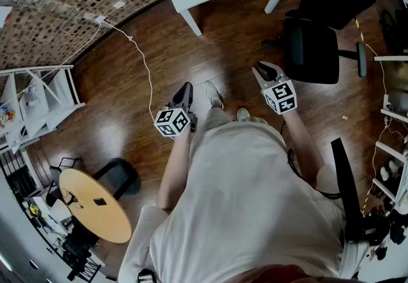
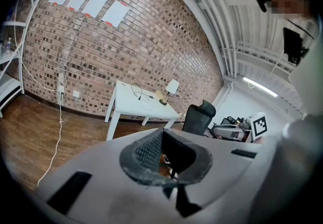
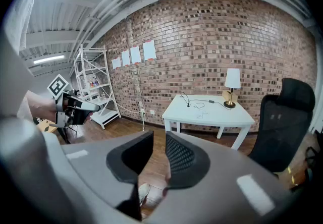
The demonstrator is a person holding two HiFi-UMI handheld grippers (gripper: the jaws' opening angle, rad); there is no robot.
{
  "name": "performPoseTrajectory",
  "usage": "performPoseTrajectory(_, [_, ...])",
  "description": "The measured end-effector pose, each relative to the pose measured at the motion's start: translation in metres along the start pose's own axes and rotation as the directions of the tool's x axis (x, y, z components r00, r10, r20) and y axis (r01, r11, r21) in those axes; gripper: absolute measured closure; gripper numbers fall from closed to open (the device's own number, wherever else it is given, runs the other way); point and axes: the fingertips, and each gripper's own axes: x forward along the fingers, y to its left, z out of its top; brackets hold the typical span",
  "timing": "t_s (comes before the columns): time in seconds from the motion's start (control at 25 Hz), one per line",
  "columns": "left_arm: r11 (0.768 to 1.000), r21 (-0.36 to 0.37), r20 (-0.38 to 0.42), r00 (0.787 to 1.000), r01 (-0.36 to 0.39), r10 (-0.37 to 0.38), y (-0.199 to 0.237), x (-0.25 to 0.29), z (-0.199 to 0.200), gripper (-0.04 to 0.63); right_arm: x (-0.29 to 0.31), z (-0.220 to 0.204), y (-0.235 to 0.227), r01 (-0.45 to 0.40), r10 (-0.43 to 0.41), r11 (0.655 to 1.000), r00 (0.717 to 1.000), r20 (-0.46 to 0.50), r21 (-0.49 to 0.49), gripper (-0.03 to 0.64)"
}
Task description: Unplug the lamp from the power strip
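There's the lamp point(image 3: 232, 80), small, with a white shade on a brass-coloured stem and base, standing upright at the far right corner of the white table point(image 3: 237, 117), close to the brick wall point(image 3: 202, 41). A thin dark cord point(image 3: 218, 102) runs left from its base along the tabletop to a small dark block point(image 3: 209, 101). Whether that's the power strip is too small to tell.

I see a pale beige shirt point(image 1: 248, 199), white shoes point(image 1: 213, 94) and a black strap point(image 1: 344, 180). Left gripper point(image 1: 185, 88) and right gripper point(image 1: 265, 70): grey shells, black ribbed fingers point(image 3: 179, 155), white cubes point(image 1: 172, 121) with black square markers.
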Motion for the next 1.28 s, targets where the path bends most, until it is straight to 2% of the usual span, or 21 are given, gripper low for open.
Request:
performPoseTrajectory(0.4, [0.999, 0.034, 0.004, 1.0, 0.021, -0.022, 0.082, 0.028, 0.074, 0.592, 0.084, 0.063, 0.017, 0.012, -0.012, 1.0, 1.0, 0.005, -0.02, 0.54])
performPoseTrajectory(0.72, [0.997, 0.043, -0.025, 0.998, 0.059, -0.058, 0.126, 0.046, 0.094, 0.592, 0.126, 0.082, 0.024, 0.036, -0.036, 0.999, 0.999, -0.013, -0.029, 0.541])
performPoseTrajectory(1.0, [0.996, 0.06, -0.043, 0.997, 0.072, -0.069, 0.146, 0.066, 0.11, 0.592, 0.144, 0.089, 0.004, 0.072, -0.072, 0.997, 0.997, -0.012, -0.004, 0.541])
performPoseTrajectory(1.28, [0.995, 0.071, -0.08, 0.995, 0.073, -0.068, 0.151, 0.112, 0.134, 0.592, 0.175, 0.11, -0.039, 0.075, -0.075, 0.997, 0.997, -0.004, 0.032, 0.54])
